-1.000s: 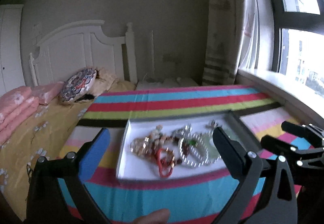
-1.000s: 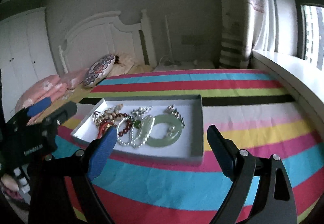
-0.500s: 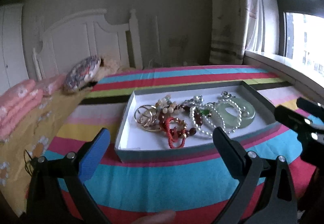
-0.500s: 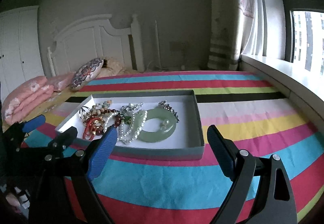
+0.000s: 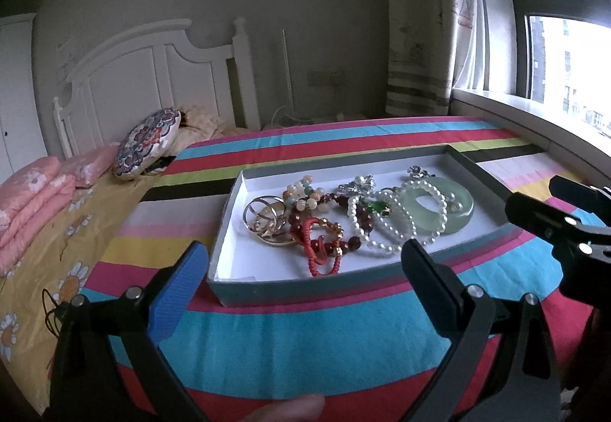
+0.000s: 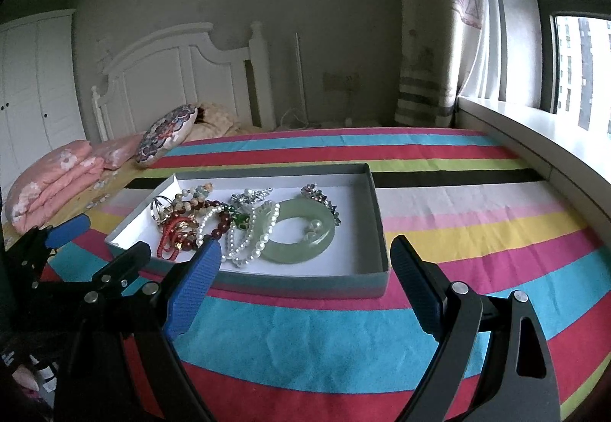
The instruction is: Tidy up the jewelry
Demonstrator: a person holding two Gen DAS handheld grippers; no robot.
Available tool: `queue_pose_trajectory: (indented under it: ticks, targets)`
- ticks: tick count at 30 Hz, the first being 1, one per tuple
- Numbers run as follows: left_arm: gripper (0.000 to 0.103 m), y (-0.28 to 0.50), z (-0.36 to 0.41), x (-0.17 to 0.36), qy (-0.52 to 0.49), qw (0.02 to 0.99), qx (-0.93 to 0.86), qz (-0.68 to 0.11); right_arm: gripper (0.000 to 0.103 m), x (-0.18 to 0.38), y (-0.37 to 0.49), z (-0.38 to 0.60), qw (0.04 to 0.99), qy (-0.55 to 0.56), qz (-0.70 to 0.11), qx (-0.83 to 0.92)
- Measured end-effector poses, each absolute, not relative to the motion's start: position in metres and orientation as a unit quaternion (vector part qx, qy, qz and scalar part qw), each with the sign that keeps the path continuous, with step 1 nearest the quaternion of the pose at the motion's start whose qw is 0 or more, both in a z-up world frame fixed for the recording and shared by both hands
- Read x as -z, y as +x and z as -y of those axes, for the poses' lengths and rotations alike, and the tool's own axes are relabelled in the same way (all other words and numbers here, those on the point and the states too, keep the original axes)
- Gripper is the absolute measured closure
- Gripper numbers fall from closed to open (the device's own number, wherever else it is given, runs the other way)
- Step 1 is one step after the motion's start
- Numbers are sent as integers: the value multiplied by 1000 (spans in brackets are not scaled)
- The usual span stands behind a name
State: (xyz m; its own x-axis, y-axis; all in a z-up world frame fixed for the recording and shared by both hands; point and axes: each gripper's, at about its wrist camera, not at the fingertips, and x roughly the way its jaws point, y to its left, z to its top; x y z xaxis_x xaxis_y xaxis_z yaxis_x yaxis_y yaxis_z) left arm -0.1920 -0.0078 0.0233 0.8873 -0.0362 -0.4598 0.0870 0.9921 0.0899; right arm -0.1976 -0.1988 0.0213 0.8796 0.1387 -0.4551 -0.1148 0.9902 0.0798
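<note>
Nearest the viewer, the left gripper [image 5: 305, 273] hovers low over a bed, its jaws spread wide with nothing between them; one finger wears a blue ribbed pad. A fingertip [image 5: 286, 408] of the person holding it shows at the bottom edge. The right gripper [image 6: 305, 261] hovers beside it, jaws likewise wide apart and empty, both pads blue.

Under both lies a striped bedspread [image 6: 324, 338] in bands of red, turquoise, pink, yellow, white, black and green. Just beyond the fingertips a shallow grey box [image 6: 305, 284] with a white floor rests on the bedspread. The jewelry is heaped inside it: a pale green jade ring [image 6: 301, 238] towards the right, a white pearl strand [image 6: 248, 242] draped across it, dark red beads [image 5: 336, 244] and a red cord bracelet [image 5: 317, 257] in the middle, gold rings [image 5: 267, 219] at the left, and silver pieces [image 6: 320, 198] at the back.

Further off, on the left, lie folded pink bedding [image 6: 57, 181] and a round patterned cushion [image 6: 168, 139]. Behind stand a white headboard [image 6: 172, 78], a curtain [image 6: 431, 40] and a bright window [image 5: 565, 70].
</note>
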Motion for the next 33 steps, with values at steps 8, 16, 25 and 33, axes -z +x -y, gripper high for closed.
queue_pose_trajectory:
  ticks: [8,16,25,33]
  targets:
    - [3,-191,7,-23,52,970,32,-236,17,-21,-197,200,969,26,-238,-64]
    - [3,-191,7,-23,51,970,32,-236,17,-19,-196,199,968,26,-244,-60]
    - [3,-191,7,-23,48,970,32,-238,17,-20,-196,199,967,27,-246,-59]
    - [3,-192,7,-22,46,969,33,-239,17,-20,-196,199,967,26,-246,-59]
